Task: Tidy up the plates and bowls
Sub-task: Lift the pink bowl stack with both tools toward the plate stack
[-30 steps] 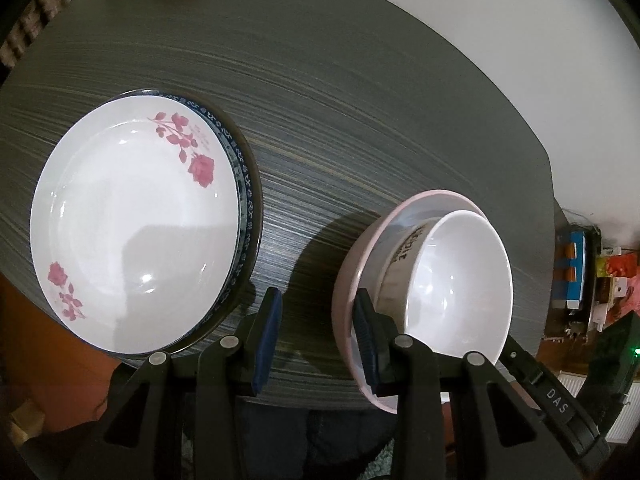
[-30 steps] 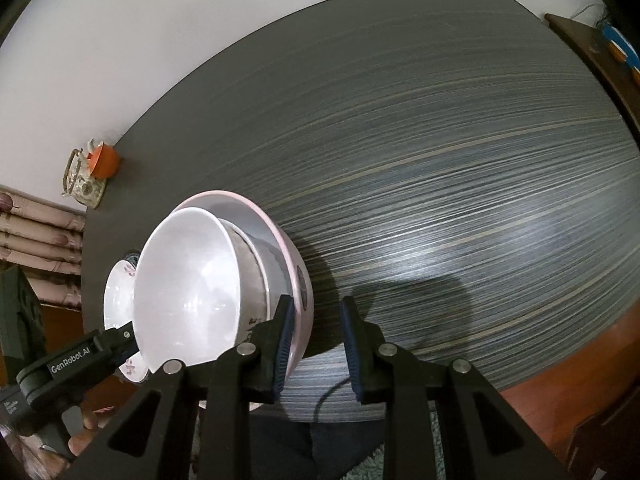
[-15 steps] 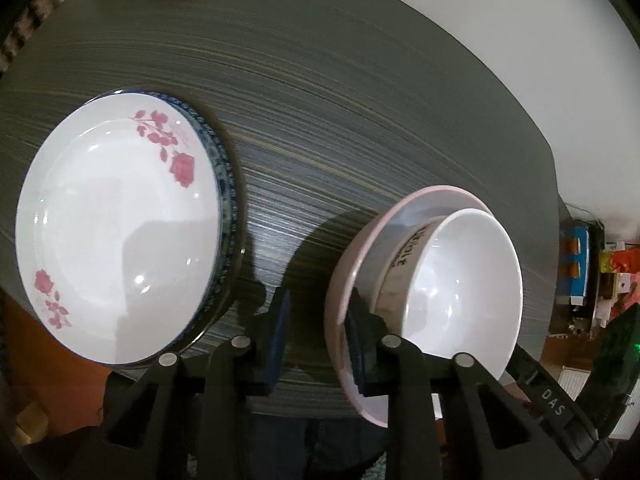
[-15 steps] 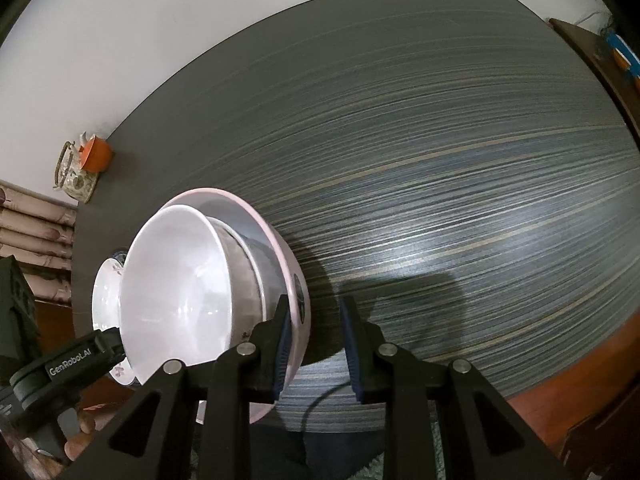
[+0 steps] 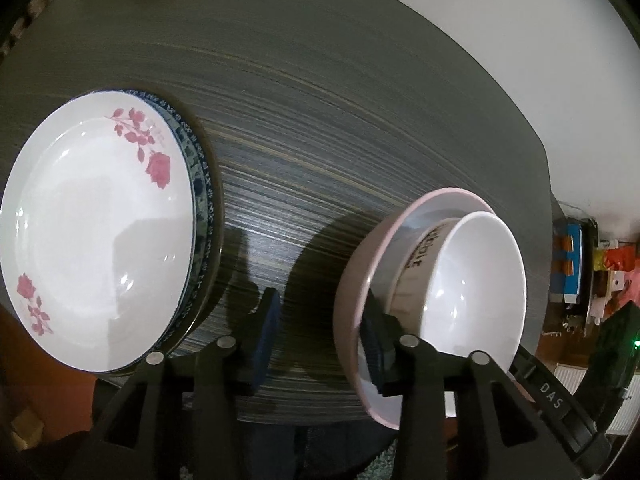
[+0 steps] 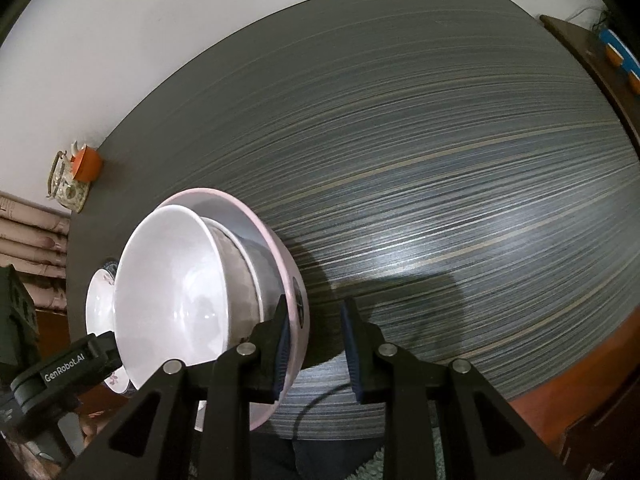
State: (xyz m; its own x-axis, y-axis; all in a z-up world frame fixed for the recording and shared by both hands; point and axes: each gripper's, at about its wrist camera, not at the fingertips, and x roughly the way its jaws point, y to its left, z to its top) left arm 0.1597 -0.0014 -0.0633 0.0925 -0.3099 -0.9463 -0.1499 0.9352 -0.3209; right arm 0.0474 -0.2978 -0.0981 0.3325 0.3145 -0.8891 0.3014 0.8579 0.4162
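A white bowl sits nested inside a pink bowl near the front edge of the dark striped table. My left gripper straddles the pink bowl's left rim. Its right finger is inside the bowl and its left finger stands well clear outside. Its jaws are opening and neither pad presses. My right gripper straddles the opposite rim of the pink bowl. Its left finger lies against the inside and its right finger stands apart. Left of the bowls, a white rose-patterned plate lies on a blue-patterned plate.
An orange item in a patterned holder stands at the table's far corner by the white wall. A dark shelf with coloured clutter is beyond the table's right edge. Wide bare tabletop stretches right of the bowls. The front edge lies just under both grippers.
The left gripper's jaws narrowed around the pink bowl's rim, then spread wider again, and that gripper sank a little toward the table. The right gripper and the bowls stayed put.
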